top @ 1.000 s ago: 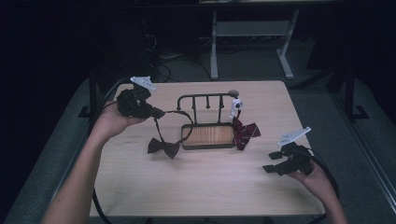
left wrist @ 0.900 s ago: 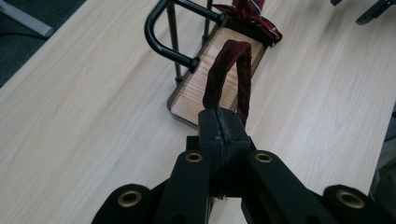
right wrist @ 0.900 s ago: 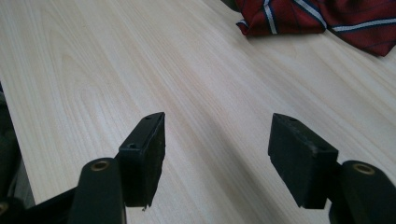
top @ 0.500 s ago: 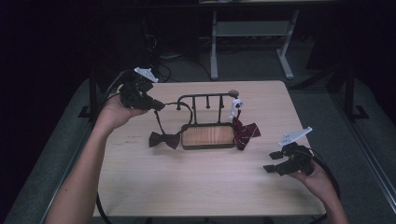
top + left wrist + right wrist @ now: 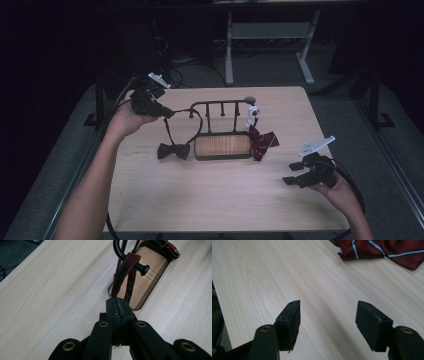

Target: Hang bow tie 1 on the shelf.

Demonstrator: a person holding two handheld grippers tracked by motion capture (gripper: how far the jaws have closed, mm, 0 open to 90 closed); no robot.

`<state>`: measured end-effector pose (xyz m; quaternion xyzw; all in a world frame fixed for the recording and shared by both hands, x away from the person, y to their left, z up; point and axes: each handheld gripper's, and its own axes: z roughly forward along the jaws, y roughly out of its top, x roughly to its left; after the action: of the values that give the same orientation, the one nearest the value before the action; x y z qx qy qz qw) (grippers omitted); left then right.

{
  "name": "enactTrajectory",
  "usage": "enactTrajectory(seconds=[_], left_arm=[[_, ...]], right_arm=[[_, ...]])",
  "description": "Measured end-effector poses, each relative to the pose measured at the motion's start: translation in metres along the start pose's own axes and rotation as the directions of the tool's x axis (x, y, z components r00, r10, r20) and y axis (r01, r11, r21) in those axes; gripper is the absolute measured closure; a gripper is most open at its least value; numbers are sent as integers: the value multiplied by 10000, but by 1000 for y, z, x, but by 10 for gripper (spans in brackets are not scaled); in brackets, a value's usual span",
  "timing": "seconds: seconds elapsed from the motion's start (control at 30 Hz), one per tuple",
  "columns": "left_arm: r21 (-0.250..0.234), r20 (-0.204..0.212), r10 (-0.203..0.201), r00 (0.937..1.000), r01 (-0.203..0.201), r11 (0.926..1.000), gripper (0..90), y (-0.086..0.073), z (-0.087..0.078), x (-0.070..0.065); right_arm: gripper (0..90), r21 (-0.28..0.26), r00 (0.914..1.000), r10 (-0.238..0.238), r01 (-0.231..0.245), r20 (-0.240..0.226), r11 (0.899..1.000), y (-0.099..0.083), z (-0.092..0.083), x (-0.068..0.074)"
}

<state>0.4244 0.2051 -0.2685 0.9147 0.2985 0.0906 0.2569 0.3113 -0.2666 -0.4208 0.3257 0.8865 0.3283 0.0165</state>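
A black wire rack (image 5: pixel 220 106) with a wooden base (image 5: pixel 222 145) stands mid-table. A dark bow tie (image 5: pixel 174 150) lies on the table left of the base. Its maroon strap (image 5: pixel 125 267) runs up over the rack's left peg (image 5: pixel 142 268). My left gripper (image 5: pixel 167 113) is shut on that strap, the jaws pinched together on it (image 5: pixel 117 306), left of the rack. A red striped bow tie (image 5: pixel 262 141) lies against the rack's right end below a small white clip (image 5: pixel 253 112). My right gripper (image 5: pixel 291 179) stands open and empty over bare wood (image 5: pixel 328 312), near the table's right front.
The wooden table (image 5: pixel 210 200) has its edge close behind my left hand and just right of my right hand. A grey desk frame (image 5: pixel 270 35) stands on the floor beyond. The red striped tie (image 5: pixel 382 250) lies ahead of the right jaws.
My left gripper has moved a little toward the far left with the strap, and the dark bow tie has slid slightly away from the person. The right gripper has stayed put.
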Motion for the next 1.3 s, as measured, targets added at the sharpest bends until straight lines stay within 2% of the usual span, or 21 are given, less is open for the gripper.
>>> enactTrajectory(seconds=[0.2, 0.37, 0.67, 0.7, 0.73, 1.3], left_arm=[[314, -155, 60, 9999, -55, 9995, 870, 0, 3, 0], [331, -226, 145, 9996, -137, 9994, 825, 0, 3, -2], [371, -255, 346, 9991, -337, 9987, 766, -13, 4, -8], [385, -251, 274, 9993, -264, 9989, 761, -14, 5, -9], [415, -284, 387, 9988, -375, 9984, 752, -15, 4, -9], [127, -128, 667, 9977, -666, 9977, 659, -38, 7, -26]], right_arm=[[366, 9, 10000, 16, -16, 14, 10000, 0, 0, 0], [366, -38, 10000, -23, 23, 34, 10000, -1, -1, 0], [357, -59, 9999, 71, -70, 92, 10000, -2, -2, -2], [357, -70, 9999, 66, -65, 106, 10000, -2, -2, -2], [357, -56, 9998, 144, -143, 100, 9999, -2, -3, -2], [339, -138, 9989, 418, -415, 228, 9990, -7, -8, -8]])
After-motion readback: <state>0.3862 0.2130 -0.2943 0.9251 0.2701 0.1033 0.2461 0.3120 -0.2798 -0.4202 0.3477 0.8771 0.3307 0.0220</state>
